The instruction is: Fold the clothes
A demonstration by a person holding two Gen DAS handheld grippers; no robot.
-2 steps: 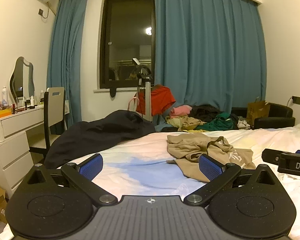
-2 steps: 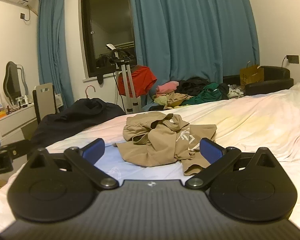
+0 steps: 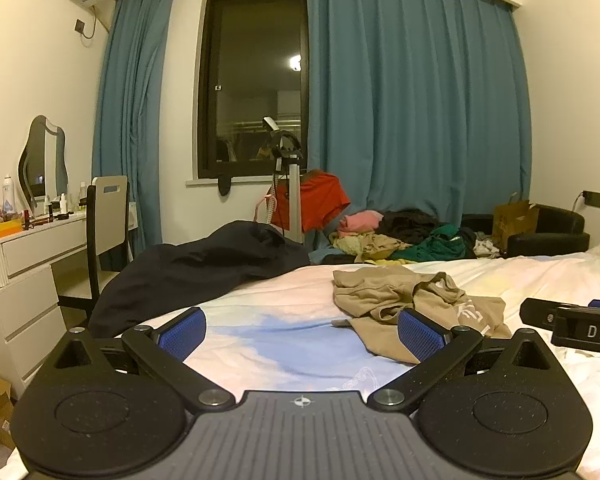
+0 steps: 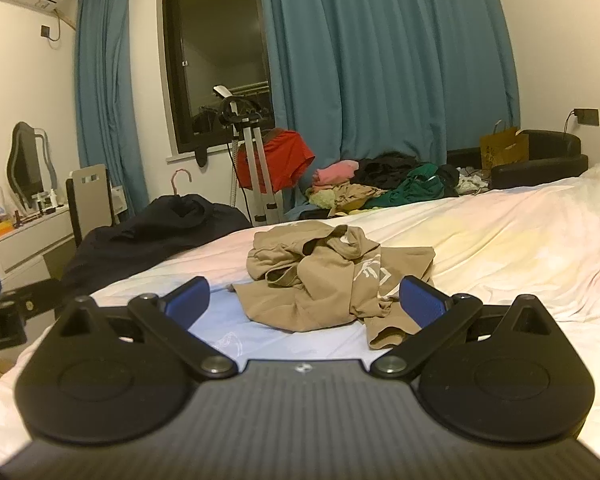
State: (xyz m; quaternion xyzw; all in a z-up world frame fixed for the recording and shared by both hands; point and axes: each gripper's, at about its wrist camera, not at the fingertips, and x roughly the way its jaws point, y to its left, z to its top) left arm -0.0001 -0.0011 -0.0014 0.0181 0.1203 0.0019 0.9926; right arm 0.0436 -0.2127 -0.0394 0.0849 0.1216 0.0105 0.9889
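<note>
A crumpled tan garment [image 3: 412, 300] with white lettering lies in a heap on the bed [image 3: 284, 344]; in the right wrist view the same tan garment [image 4: 332, 276] sits just ahead of the fingers. My left gripper [image 3: 302, 334] is open, nothing between its blue pads, with the garment ahead and to the right of it. My right gripper [image 4: 306, 302] is open too, its blue pads on either side of the garment's near edge, not touching it. The right gripper's black body [image 3: 572, 320] shows at the right edge of the left wrist view.
A black garment [image 3: 196, 268] lies on the bed's far left. Beyond the bed are a mixed clothes pile [image 3: 404, 236], a red garment on a stand [image 3: 320, 204], a black sofa [image 3: 548, 232], a white dresser [image 3: 24, 280] and a chair [image 3: 108, 216]. Blue curtains [image 3: 412, 100] hang behind.
</note>
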